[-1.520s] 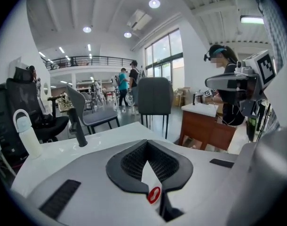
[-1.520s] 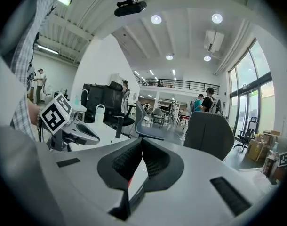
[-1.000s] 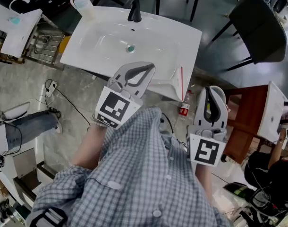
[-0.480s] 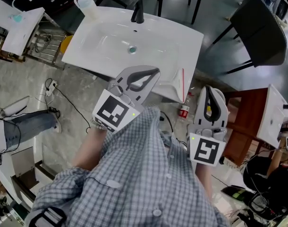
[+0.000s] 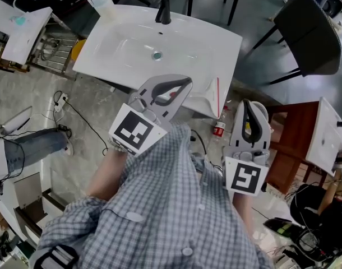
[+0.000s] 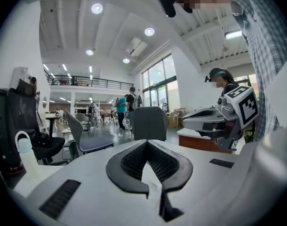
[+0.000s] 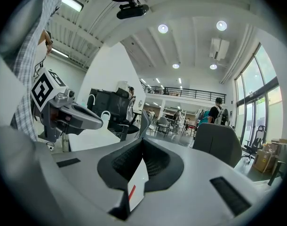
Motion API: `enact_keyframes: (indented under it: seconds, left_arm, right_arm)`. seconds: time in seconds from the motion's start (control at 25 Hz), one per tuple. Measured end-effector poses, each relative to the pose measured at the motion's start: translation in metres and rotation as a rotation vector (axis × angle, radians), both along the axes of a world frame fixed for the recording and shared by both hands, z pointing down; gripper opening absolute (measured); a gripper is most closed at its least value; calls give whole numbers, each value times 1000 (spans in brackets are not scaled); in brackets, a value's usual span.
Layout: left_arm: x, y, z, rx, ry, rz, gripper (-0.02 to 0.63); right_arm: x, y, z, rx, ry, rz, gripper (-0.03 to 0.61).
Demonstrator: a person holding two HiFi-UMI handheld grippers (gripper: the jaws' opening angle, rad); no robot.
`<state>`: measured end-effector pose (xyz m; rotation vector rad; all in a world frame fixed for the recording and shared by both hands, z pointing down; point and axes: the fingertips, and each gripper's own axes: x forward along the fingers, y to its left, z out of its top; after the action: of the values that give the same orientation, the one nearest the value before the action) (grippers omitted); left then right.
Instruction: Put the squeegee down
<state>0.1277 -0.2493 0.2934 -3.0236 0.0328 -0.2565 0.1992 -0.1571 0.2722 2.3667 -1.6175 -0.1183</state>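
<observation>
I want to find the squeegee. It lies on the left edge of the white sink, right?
Not quite. The squeegee lies on the right edge of the white sink, not the left. The head view shows it there, with its red stripe along the rim.

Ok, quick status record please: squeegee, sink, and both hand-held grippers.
squeegee: lying on the sink's front right rim, held by neither gripper
sink: white, faucet at the back
left hand-held gripper: shut, nothing gripped, over the sink's front edge
right hand-held gripper: shut, nothing gripped, off the sink's right side
task: squeegee already down
</observation>
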Motion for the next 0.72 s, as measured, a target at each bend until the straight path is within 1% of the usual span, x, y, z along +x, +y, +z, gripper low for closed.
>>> enact_keyframes:
  seconds: [0.32,0.72]
  left_arm:
    - [0,5,2,-4,-13,5,8]
    - [-6,7,5,-17,-21,-17,8]
  right_arm:
    - [0,2,1,-9,-2,-4,9]
    - [-6,1,2,-16,-8,-28,9]
